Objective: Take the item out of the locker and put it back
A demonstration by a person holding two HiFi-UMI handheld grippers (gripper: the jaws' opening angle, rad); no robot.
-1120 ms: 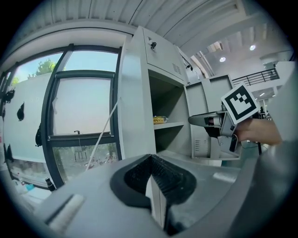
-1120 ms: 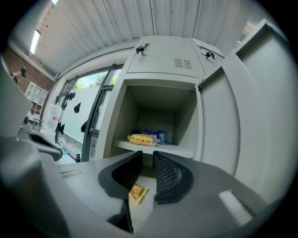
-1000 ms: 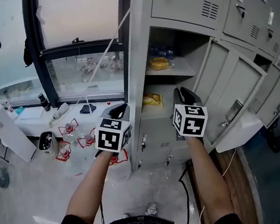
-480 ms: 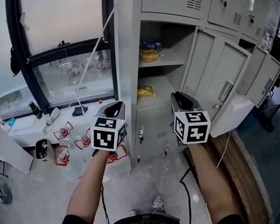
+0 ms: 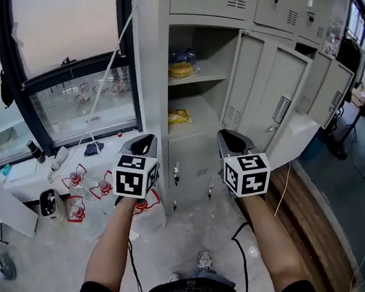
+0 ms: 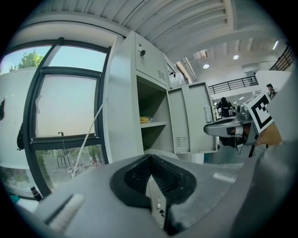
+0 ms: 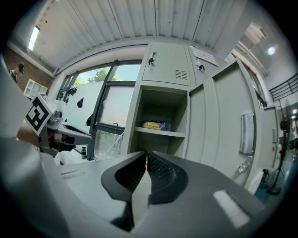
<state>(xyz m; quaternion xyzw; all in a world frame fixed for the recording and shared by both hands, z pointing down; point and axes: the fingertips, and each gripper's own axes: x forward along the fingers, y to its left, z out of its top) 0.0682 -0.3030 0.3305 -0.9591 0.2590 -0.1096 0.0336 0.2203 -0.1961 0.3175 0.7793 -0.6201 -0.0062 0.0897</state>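
The open grey locker (image 5: 193, 90) stands ahead, its door (image 5: 254, 93) swung out to the right. A yellow packet (image 5: 180, 70) lies on the upper shelf, with something blue behind it. A second yellow packet (image 5: 180, 117) lies on the lower shelf. My left gripper (image 5: 145, 141) and right gripper (image 5: 228, 138) are side by side in front of the locker, below the lower shelf, apart from both packets. Both are shut and empty. The upper packet (image 7: 153, 125) shows in the right gripper view beyond the shut right gripper (image 7: 146, 155), and small (image 6: 145, 120) beyond the shut left gripper (image 6: 150, 160).
A dark-framed window (image 5: 74, 88) is left of the locker, with red-wrapped bottles (image 5: 77, 181) on the floor beneath it. A black cable (image 5: 240, 245) runs across the floor. A wooden strip (image 5: 306, 226) lies at the right, and more closed lockers (image 5: 285, 10) stand there.
Both grippers have drawn back from the lower shelf and now sit lower and farther from the locker. The view has shifted so the locker looks farther off. Both stay shut.
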